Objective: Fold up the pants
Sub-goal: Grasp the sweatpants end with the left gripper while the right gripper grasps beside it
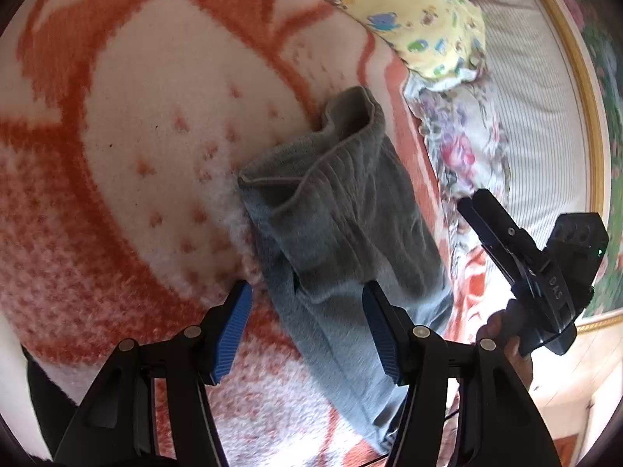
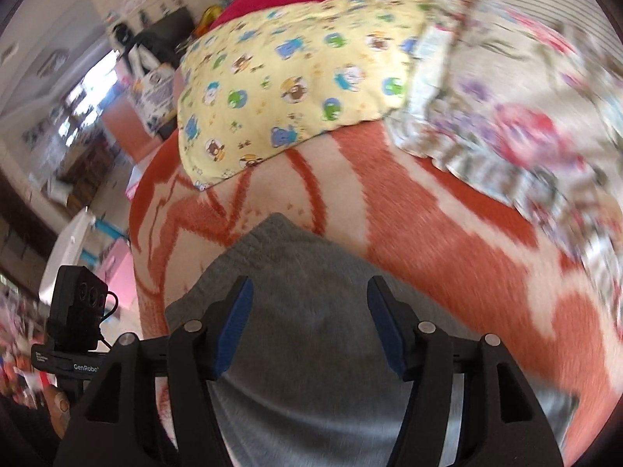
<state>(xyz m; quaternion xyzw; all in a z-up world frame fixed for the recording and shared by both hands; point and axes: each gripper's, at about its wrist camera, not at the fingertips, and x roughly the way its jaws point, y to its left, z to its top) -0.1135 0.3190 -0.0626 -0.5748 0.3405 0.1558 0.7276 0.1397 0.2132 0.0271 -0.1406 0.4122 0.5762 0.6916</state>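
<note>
Lying on the orange-and-cream blanket [image 1: 117, 124], the grey pants [image 1: 335, 210] are partly folded, waistband toward the yellow animal-print pillow [image 2: 296, 78]. Beside that pillow a floral cloth [image 2: 518, 128] covers the blanket's far edge. Left gripper [image 1: 307, 327] hovers open above the pants, gripping nothing; right gripper [image 2: 309, 327] likewise stands open, empty. "GenRobo" reads on the neighbouring gripper's body.

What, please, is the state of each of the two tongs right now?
Left tongs: open, holding nothing, above the grey knitted pants.
Right tongs: open, holding nothing, over the same pants.
</note>
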